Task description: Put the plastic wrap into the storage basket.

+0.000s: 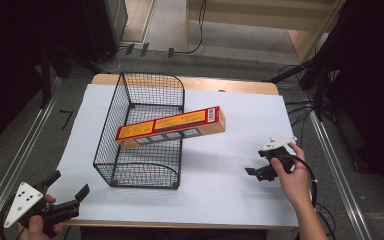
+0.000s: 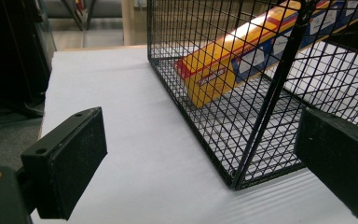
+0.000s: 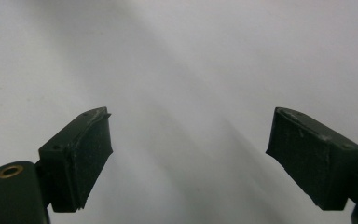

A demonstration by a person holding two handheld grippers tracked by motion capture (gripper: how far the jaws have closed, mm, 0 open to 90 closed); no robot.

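With both the left tongs [image 1: 69, 192] and right tongs [image 1: 256, 166] spread wide and empty, the long box [image 1: 172, 127] lies propped across the wire basket [image 1: 111, 110] rim and could tip onto the desk [image 1: 220, 180] if nudged

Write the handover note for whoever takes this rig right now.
Left hand-held gripper: open, holding nothing, at the near left corner of the table, facing the wire basket.
Right hand-held gripper: open, holding nothing, over the white sheet right of the basket.
Long box: one end inside the basket, the other sticking out over its right rim.
Done: box partly in.
Left: probably seating it fully.
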